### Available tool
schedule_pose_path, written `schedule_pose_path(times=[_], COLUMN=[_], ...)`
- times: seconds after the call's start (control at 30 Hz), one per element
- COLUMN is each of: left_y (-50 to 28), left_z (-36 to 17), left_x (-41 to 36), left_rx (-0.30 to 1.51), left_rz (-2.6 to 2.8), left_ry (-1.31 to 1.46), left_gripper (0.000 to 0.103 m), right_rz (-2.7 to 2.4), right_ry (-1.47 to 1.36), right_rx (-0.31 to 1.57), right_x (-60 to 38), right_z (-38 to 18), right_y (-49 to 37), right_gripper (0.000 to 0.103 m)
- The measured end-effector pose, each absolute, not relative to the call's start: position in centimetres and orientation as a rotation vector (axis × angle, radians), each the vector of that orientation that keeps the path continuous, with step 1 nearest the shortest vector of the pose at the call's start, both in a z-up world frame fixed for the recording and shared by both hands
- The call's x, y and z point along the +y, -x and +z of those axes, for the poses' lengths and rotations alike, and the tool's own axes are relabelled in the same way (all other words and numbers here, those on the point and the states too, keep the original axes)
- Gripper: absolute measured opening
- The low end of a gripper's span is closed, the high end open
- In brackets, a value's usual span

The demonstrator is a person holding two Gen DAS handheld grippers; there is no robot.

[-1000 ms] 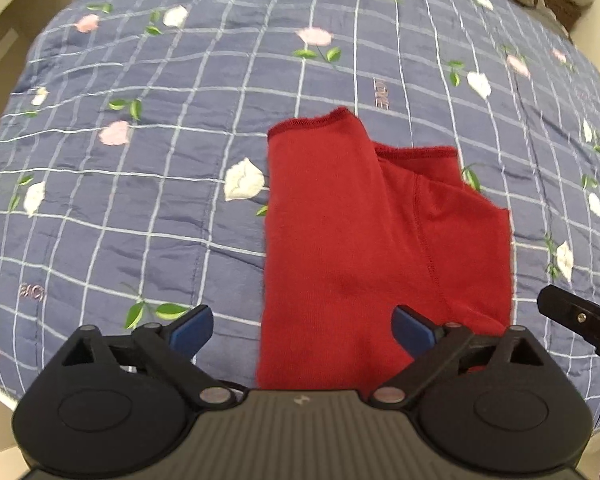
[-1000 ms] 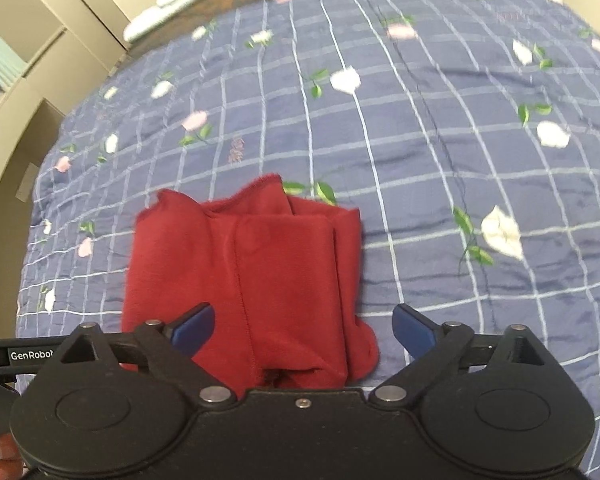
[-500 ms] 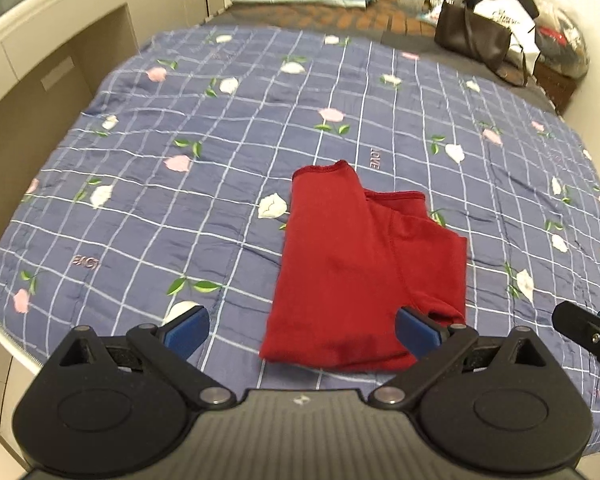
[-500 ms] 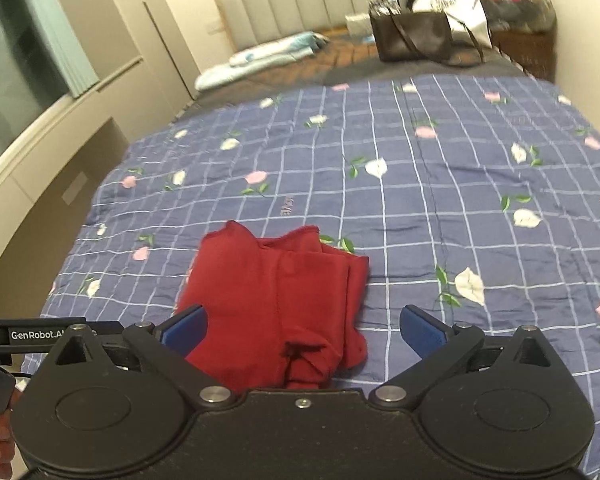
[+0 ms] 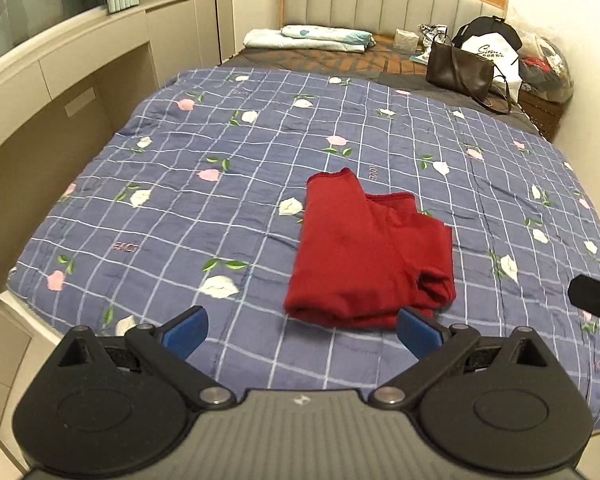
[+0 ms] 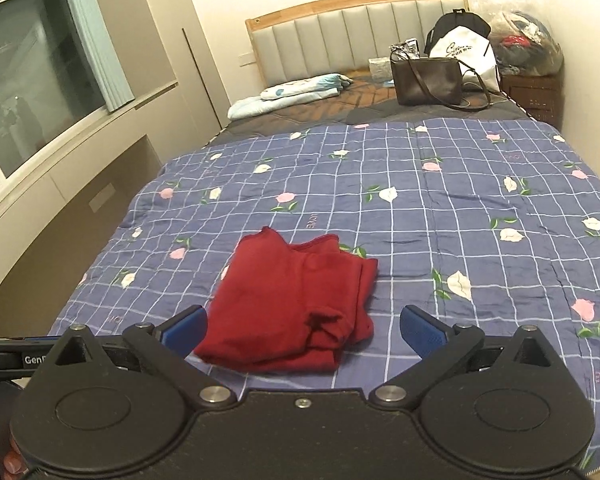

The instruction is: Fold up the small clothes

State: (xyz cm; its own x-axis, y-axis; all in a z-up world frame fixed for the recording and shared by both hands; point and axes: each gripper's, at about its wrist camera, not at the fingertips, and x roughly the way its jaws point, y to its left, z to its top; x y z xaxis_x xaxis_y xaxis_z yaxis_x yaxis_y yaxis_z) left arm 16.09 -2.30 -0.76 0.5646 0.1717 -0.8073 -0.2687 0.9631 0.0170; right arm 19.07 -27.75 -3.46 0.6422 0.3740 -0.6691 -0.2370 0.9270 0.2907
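Garment [image 5: 368, 252] lies folded on quilt [image 5: 180, 208], both tools spread wide.

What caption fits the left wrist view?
Open left gripper above a folded red garment on a blue floral quilt.

Left gripper [image 5: 302, 330] and right gripper [image 6: 302, 330] were held level, jaws spread wide, gripping nothing.

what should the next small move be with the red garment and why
Probably none on this piece: keep both grippers clear. The red garment lies folded in a compact stack on the quilt, and the left gripper and right gripper are open and hold nothing. If anything, tidy the bunched near-right corner.
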Motion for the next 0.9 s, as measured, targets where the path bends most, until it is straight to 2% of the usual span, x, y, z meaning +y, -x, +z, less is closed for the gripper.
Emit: schedule_pose_path(times=[0.47,0.9], left_y=[-7.8,-4.6], left_z=[0.0,-0.5], left_x=[0.9,5.6], left_rx=[0.913,0.933], left_rz=[0.210,0.165], left_ry=[0.054,0.044], left_gripper=[0.102,0.102], right_rz=[0.353,0.318], right_ry=[-0.143,-0.130], right_rx=[0.841,0.913], right_x=[-26.2,-21.4], right_z=[-2.1,-3.0], right_y=[-11.9,-7.4], right_gripper=[0.102,0.102])
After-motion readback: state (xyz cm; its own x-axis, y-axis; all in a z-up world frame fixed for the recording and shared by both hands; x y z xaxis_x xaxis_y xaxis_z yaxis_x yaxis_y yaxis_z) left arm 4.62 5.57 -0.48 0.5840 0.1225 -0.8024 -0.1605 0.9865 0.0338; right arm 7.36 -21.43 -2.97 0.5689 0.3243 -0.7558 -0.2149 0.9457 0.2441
